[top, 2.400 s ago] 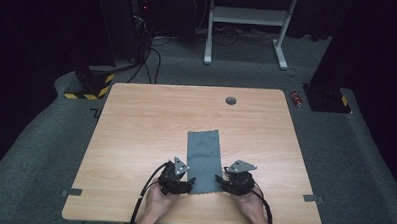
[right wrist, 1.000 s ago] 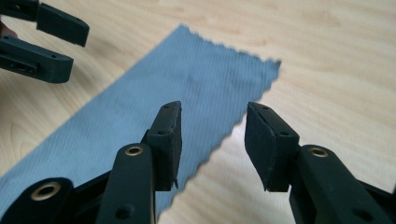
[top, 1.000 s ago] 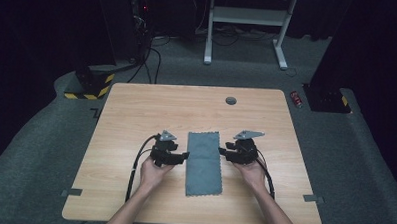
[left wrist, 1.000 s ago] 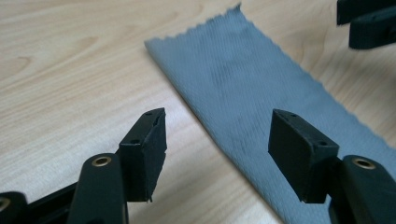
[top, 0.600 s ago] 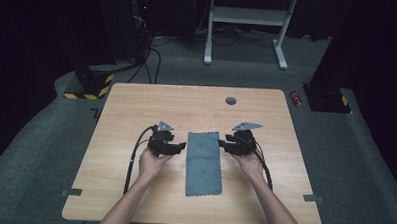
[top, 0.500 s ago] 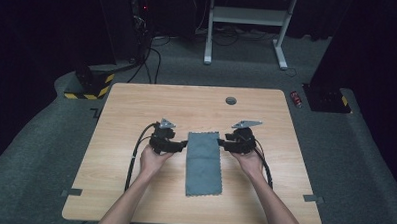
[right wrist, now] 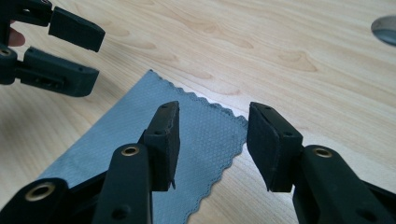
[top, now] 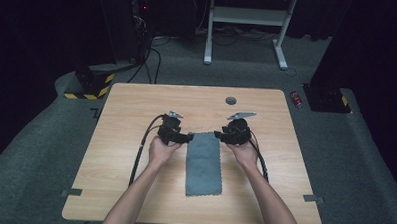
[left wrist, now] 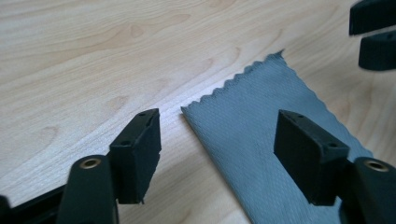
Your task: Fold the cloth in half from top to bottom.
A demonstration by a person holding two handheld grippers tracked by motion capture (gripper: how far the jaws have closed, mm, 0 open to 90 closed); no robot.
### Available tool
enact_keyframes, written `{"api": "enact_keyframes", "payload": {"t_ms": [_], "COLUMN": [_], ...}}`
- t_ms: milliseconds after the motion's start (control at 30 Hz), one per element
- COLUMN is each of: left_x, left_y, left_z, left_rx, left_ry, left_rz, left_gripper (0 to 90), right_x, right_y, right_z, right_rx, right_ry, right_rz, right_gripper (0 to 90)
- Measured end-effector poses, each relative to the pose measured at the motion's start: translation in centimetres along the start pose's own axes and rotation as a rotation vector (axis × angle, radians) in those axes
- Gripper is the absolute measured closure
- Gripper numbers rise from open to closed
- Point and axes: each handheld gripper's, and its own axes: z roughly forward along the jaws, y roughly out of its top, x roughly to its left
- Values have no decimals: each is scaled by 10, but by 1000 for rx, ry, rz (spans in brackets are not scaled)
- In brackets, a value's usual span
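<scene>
A grey cloth [top: 203, 162] with zigzag edges lies flat on the wooden table [top: 133, 190], its long side running away from the person. My left gripper [top: 189, 136] hovers low at the cloth's far left corner. In the left gripper view this gripper [left wrist: 219, 128] is open. Its jaws have just been opening, and the corner of the cloth [left wrist: 261, 121] lies on the table between them, untouched. My right gripper [top: 216, 134] is at the far right corner. In its own view the right gripper [right wrist: 214, 123] is open, with the cloth [right wrist: 201, 135] corner lying below the gap.
A small round grey disc [top: 231, 100] is set in the table beyond the grippers. Black cables trail from both grippers toward the person. On the floor behind the table are a red can [top: 297, 97] and a white desk frame [top: 245, 18].
Both hands have moved away from the person along the cloth's sides, from its near end to its far corners. The cloth lies where it was.
</scene>
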Motion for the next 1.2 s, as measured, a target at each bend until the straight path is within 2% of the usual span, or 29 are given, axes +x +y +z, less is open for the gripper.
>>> {"api": "enact_keyframes", "payload": {"t_ms": [233, 333, 467, 600, 667, 700, 900, 1033, 1200], "left_x": [4, 3, 1, 1, -1, -3, -7, -12, -15], "left_y": [-5, -6, -7, -8, -8, -8, -8, -8, -6], "left_z": [21, 28, 35, 38, 39, 40, 41, 42, 43], "left_rx": [11, 16, 8, 15, 16, 17, 19, 27, 35], "left_ry": [46, 57, 59, 67, 81, 92, 140, 165, 141], "left_rz": [-23, -33, -36, -48, -36, -15, 16, 61, 74], "left_gripper": [382, 392, 411, 426, 432, 435, 500, 577, 695], "right_x": [-7, -6, -6, -6, -6, -6, -2, 3, 6], "right_y": [-7, -9, -9, -11, -13, -14, -14, -14, -13], "right_z": [19, 26, 35, 43, 47, 49, 57, 59, 58], "right_rx": [25, 27, 21, 25, 26, 27, 31, 42, 53], "right_ry": [-24, -44, -80, -96, -104, -108, -139, -162, -133], "right_rz": [49, 48, 58, 67, 83, 84, 61, -6, -28], "right_gripper": [552, 557, 558, 556, 554, 554, 572, 671, 796]}}
